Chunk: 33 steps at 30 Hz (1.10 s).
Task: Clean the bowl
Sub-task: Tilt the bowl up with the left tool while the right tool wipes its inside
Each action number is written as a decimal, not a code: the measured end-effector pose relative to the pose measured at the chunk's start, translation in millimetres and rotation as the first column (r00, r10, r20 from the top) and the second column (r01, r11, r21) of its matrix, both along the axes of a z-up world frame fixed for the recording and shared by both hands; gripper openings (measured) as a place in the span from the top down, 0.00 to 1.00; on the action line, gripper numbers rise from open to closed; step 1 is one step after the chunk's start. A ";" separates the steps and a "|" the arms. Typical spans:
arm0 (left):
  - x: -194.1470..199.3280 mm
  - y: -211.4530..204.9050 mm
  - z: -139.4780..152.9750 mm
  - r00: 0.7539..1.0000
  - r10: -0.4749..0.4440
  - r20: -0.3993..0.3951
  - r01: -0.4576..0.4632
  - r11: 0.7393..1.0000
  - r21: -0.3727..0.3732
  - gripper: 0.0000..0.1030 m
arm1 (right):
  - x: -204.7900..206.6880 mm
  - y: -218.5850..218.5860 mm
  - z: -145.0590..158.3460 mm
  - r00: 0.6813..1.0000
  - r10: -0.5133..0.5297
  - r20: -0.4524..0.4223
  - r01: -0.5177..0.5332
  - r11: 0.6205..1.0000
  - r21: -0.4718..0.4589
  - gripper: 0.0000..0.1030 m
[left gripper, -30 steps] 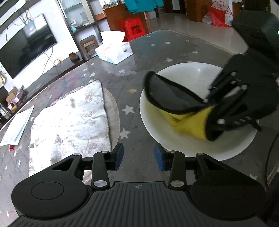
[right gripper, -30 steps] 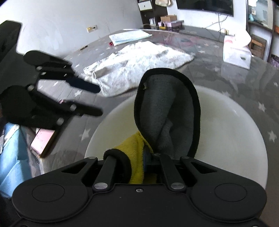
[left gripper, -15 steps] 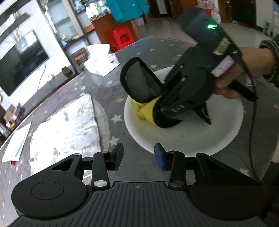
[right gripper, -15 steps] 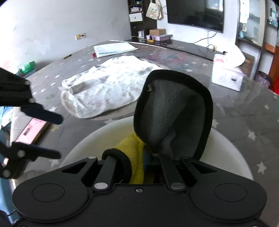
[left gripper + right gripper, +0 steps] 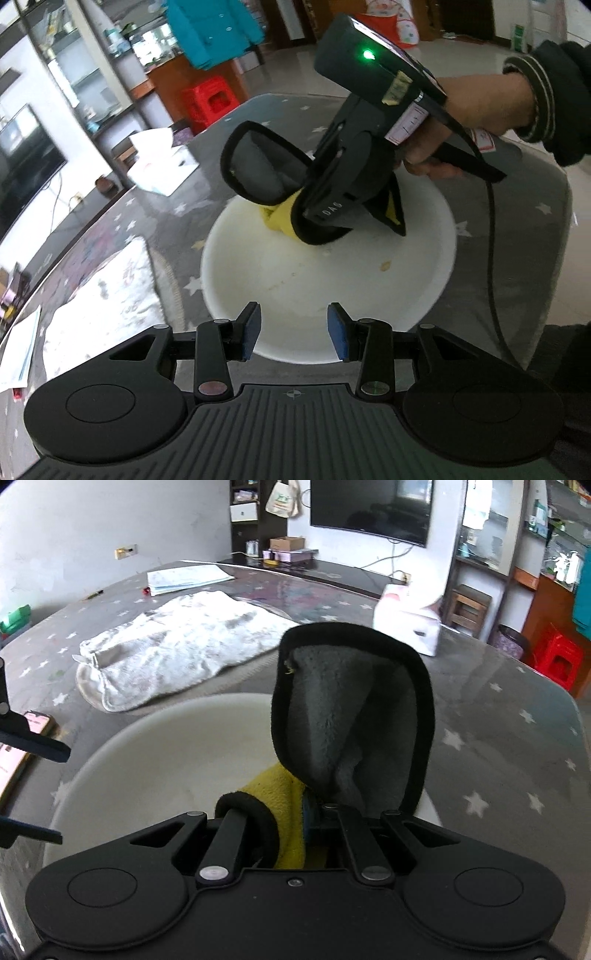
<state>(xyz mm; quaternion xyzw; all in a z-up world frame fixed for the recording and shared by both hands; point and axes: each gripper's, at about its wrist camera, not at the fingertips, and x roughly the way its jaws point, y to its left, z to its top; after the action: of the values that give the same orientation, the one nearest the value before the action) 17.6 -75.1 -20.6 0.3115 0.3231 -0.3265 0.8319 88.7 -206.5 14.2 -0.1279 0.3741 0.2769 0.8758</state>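
Wiping: right gripper [image 5: 314,812] clamps soft cloth [image 5: 351,720] over bowl [image 5: 332,280]; left gripper [image 5: 293,326] gapes empty nr its near rim. Bowl prob. rigid, slick, breakable; grip rim.

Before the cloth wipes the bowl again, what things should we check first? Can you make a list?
1. Right gripper holds the cloth tight: ok, jaws shut on its yellow part.
2. Cloth is over the bowl: ok, though whether it touches the inside, cannot tell.
3. Bowl is held steady: not ok, the left gripper is open at the near rim, gripping nothing.
4. Bowl is clean: not ok, crumbs and a faint smear remain inside.
5. Cable stays out of the bowl: ok, it hangs beside the rim.
6. White towel is out of the way: ok, lying apart on the table.
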 end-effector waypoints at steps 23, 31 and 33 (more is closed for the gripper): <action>-14.3 -49.8 -11.9 0.989 -0.147 -0.004 0.147 0.989 0.024 0.57 | -48.7 -41.6 24.3 0.999 -0.048 0.023 0.047 0.998 0.042 0.91; -18.8 -61.7 -10.4 0.981 -0.196 0.000 0.196 0.980 0.020 0.57 | -63.2 -57.2 37.1 0.994 -0.079 0.073 0.074 0.995 0.072 0.91; -20.4 -65.6 -11.4 0.978 -0.207 0.001 0.207 0.978 0.027 0.57 | -66.9 -62.5 40.2 0.992 -0.090 0.084 0.083 0.993 0.080 0.91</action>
<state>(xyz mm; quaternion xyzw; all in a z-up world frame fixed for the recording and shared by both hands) -2.8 -140.7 -32.0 0.3551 0.2915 -0.4064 0.7898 21.9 -269.0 54.5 -0.0899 0.3299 0.2470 0.9067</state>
